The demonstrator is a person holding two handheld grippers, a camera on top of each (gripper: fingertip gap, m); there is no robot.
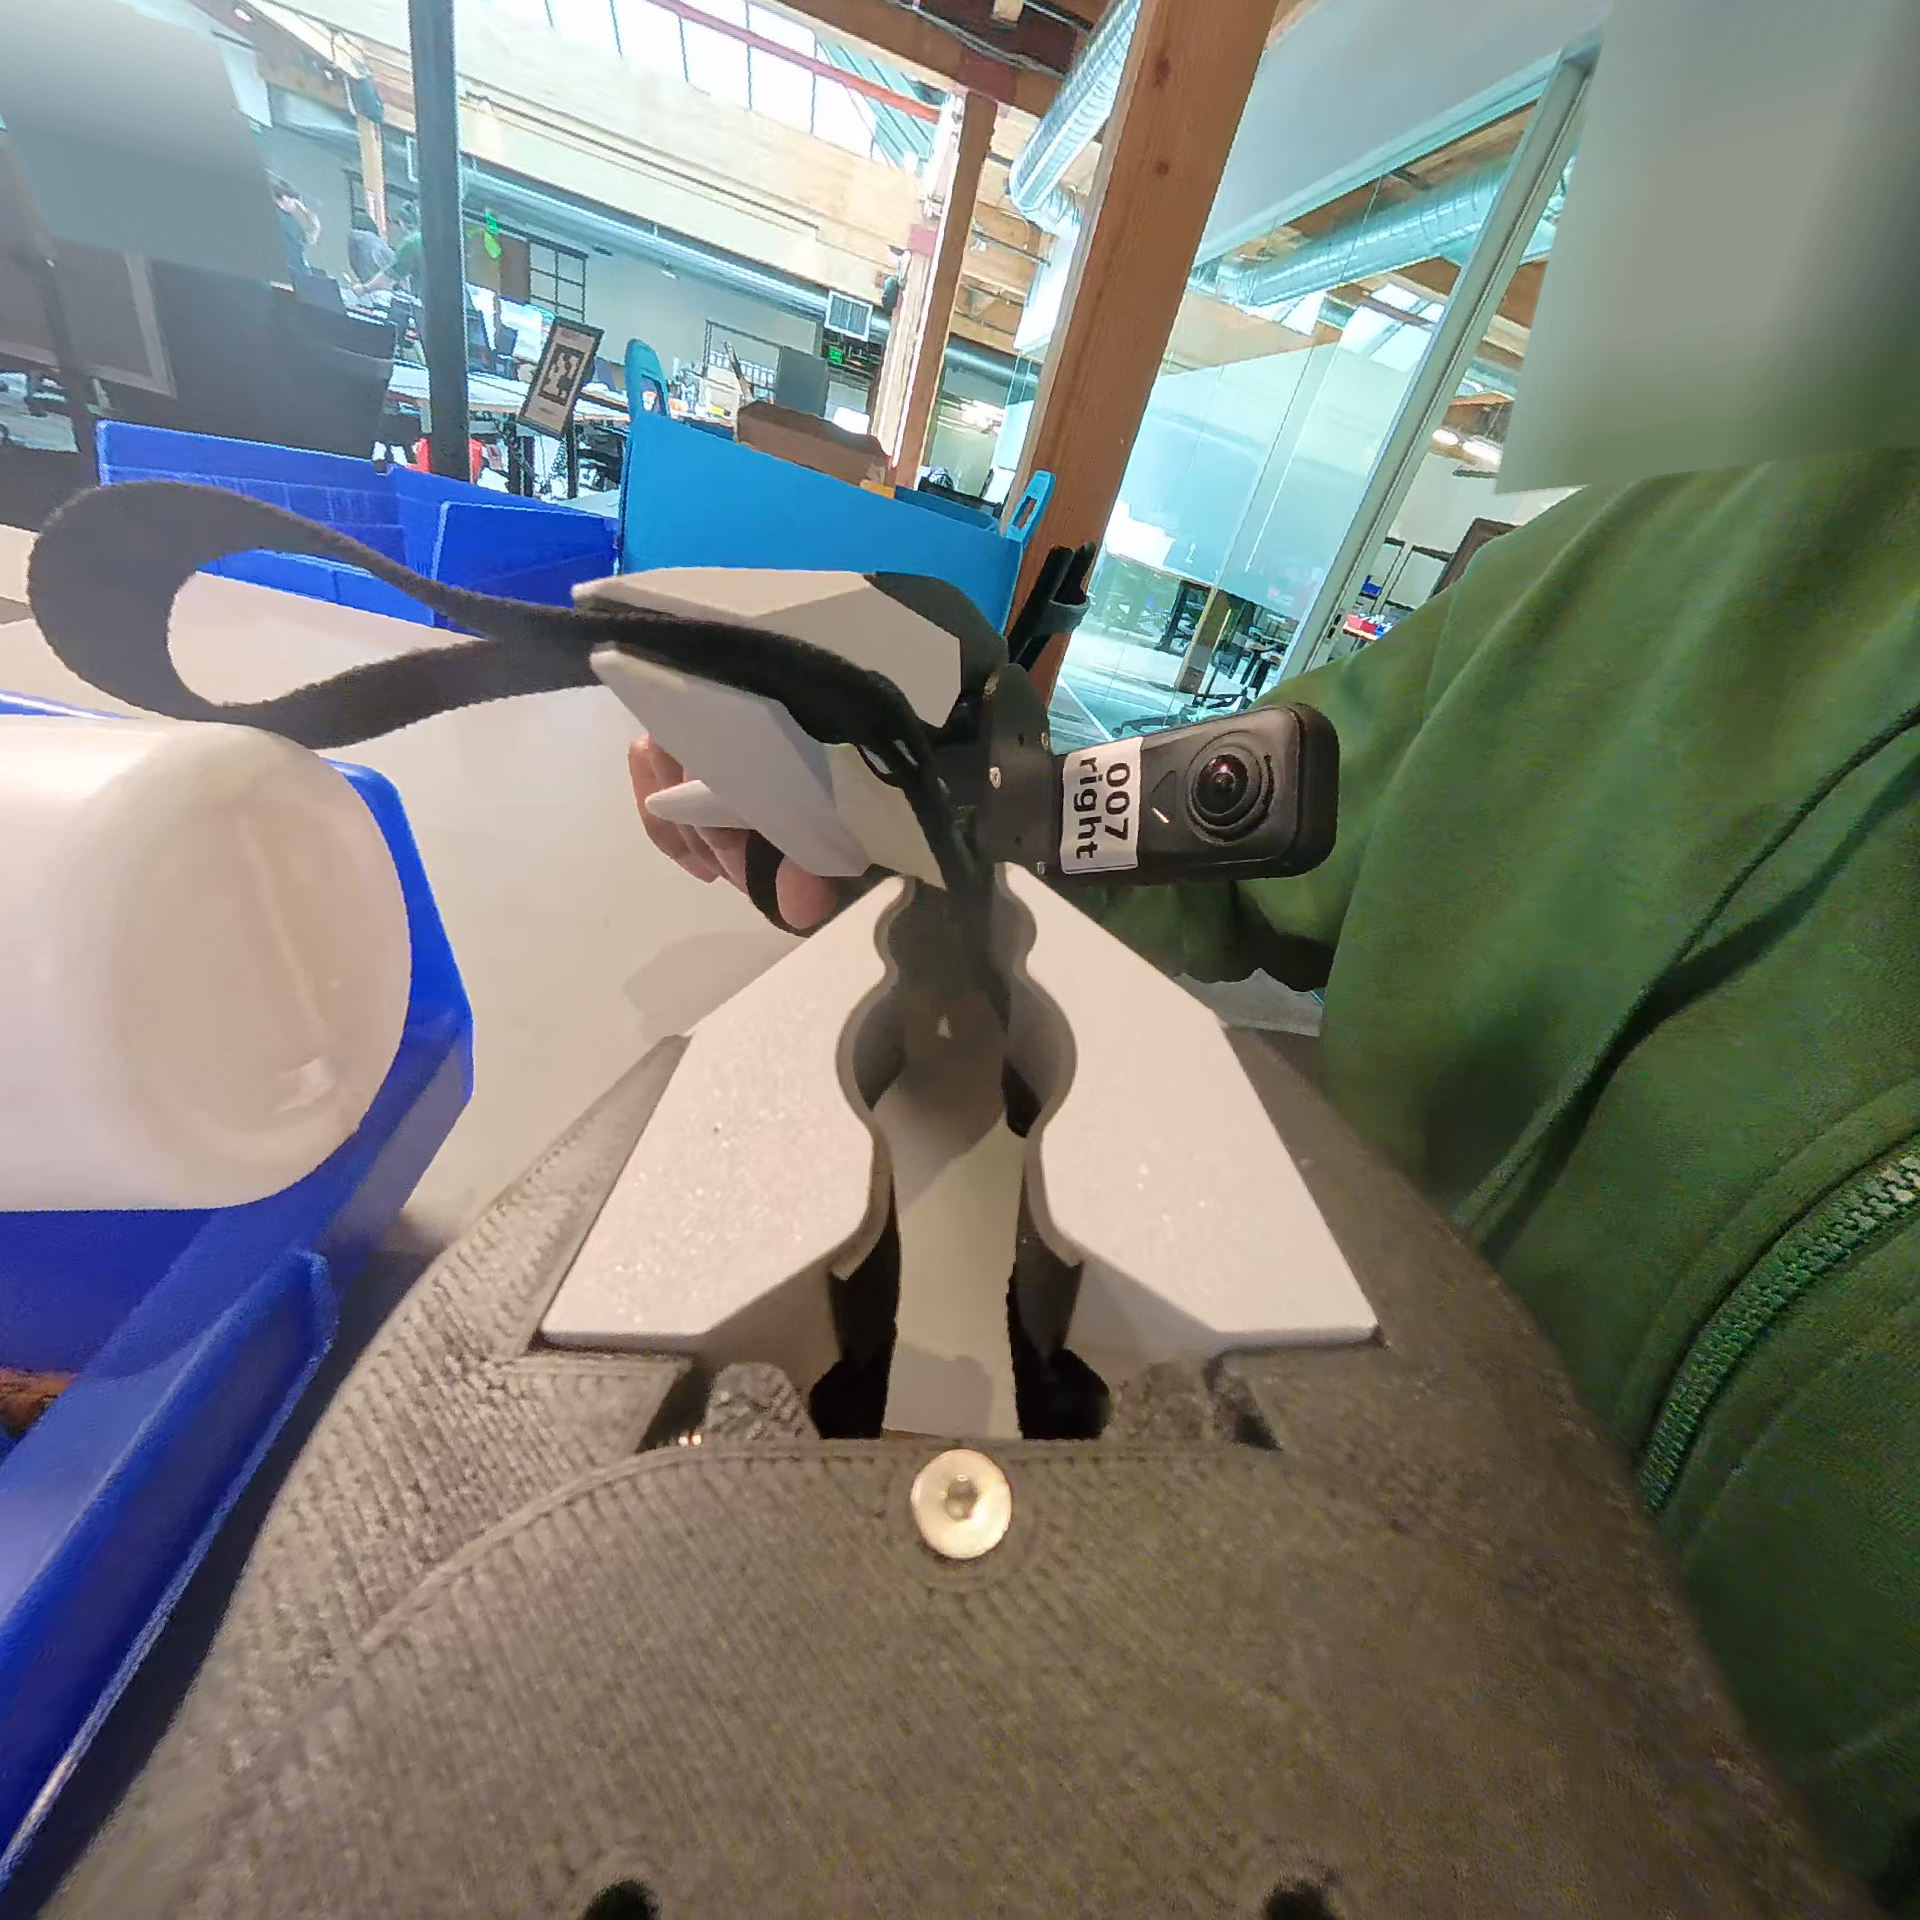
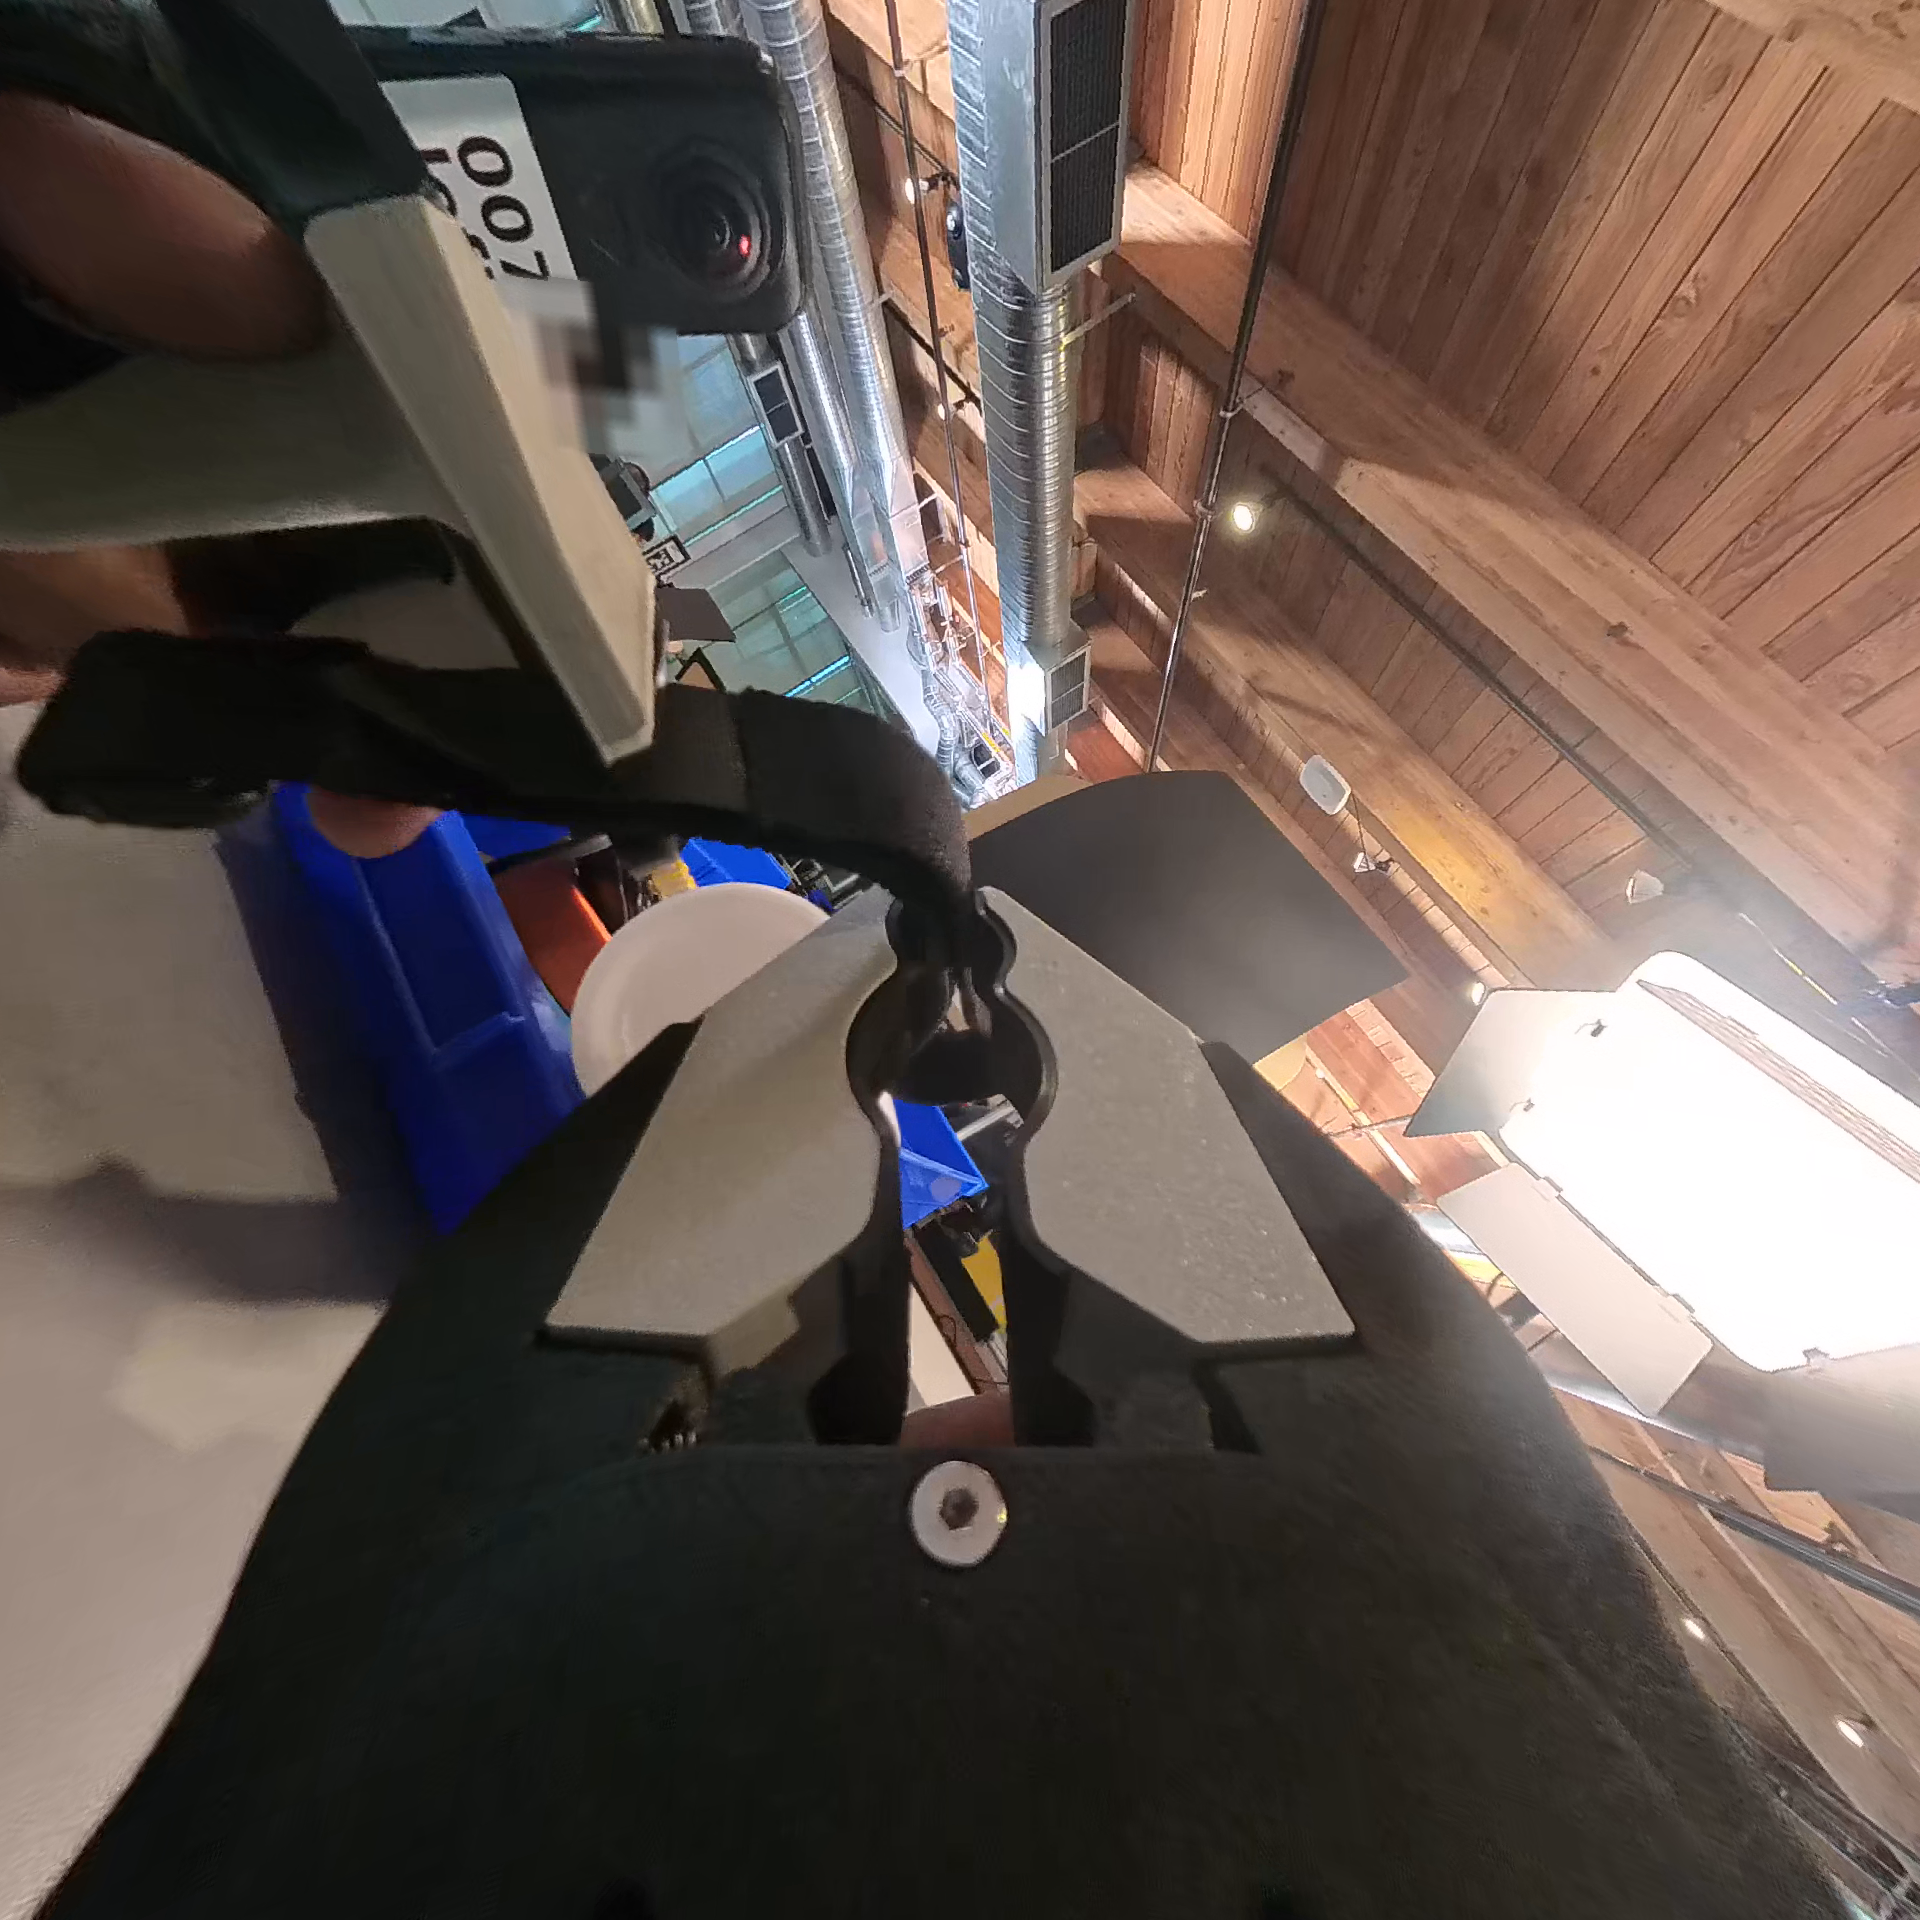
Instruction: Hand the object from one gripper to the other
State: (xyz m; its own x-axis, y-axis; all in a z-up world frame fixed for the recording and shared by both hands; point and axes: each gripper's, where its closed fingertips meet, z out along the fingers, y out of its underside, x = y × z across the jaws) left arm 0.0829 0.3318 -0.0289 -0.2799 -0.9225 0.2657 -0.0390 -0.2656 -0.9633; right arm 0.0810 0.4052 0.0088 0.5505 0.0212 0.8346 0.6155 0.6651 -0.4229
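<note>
Grey table (image 1: 540,831), blue bin (image 1: 208,1403) at left; both grippers (image 1: 951,935) (image 2: 951,935) closed on black strap (image 1: 312,707) (image 2: 831,769).

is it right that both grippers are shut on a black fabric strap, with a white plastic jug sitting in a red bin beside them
Not quite: the bin is blue, not red. The left wrist view shows the white plastic jug resting in a blue plastic bin. The rest holds: the left gripper and the right gripper are each shut on the black fabric strap.

blue bin (image 1: 312,1299) crowding left, table (image 1: 582,883) open ahead
</note>
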